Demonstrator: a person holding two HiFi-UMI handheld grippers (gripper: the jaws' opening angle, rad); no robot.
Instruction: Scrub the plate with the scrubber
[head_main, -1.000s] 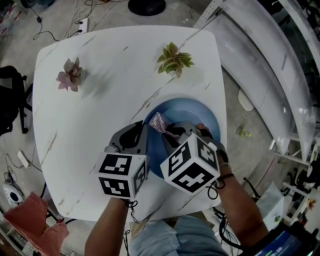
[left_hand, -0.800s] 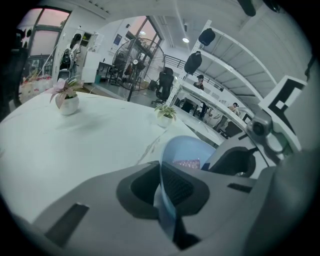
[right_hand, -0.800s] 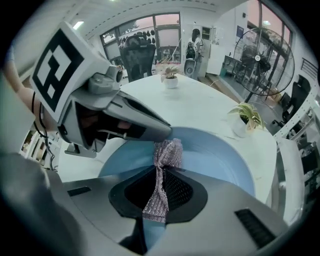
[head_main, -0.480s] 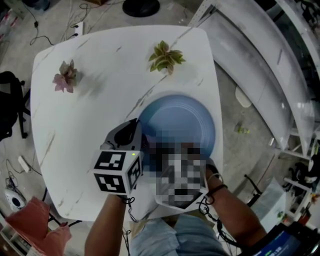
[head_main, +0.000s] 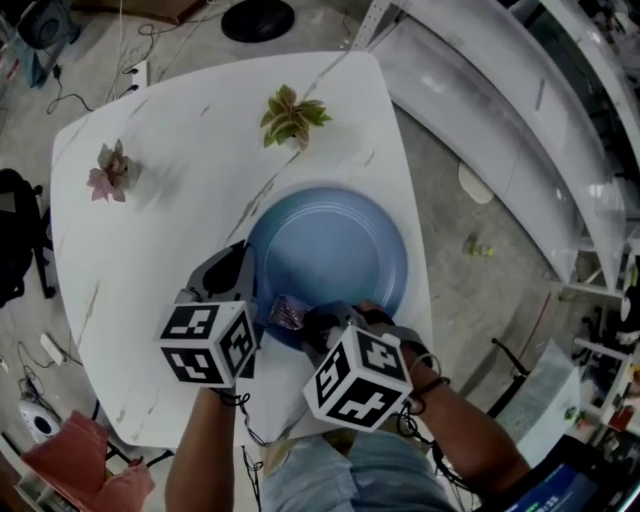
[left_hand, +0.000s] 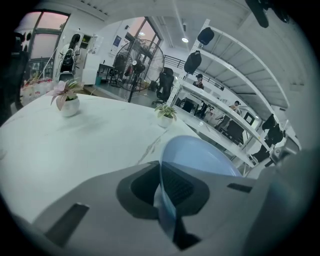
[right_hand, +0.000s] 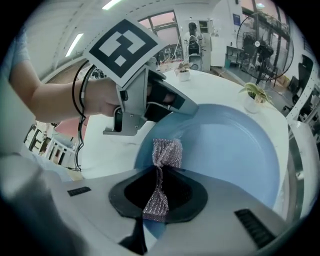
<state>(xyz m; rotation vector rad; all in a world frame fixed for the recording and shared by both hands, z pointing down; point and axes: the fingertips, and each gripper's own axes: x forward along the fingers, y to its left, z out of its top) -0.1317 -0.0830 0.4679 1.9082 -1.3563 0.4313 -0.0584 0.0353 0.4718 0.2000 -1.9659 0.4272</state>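
Observation:
A blue plate (head_main: 330, 255) lies on the white table (head_main: 170, 200), toward its right side. My left gripper (head_main: 245, 285) is shut on the plate's near-left rim; the rim (left_hand: 167, 200) runs edge-on between its jaws in the left gripper view. My right gripper (head_main: 300, 318) is shut on a silvery mesh scrubber (head_main: 290, 312), pinched at its waist. The scrubber (right_hand: 166, 152) rests its free end on the near-left part of the plate (right_hand: 235, 145), close to the left gripper (right_hand: 150, 100).
Two small potted plants stand at the far side of the table: a pinkish one (head_main: 108, 170) at the left and a green one (head_main: 292, 115) nearer the plate. The table edge (head_main: 415, 300) runs just right of the plate, with bare floor beyond.
The scrubber has moved from the plate's far-left area back to its near-left rim. The left gripper keeps its hold on the rim throughout.

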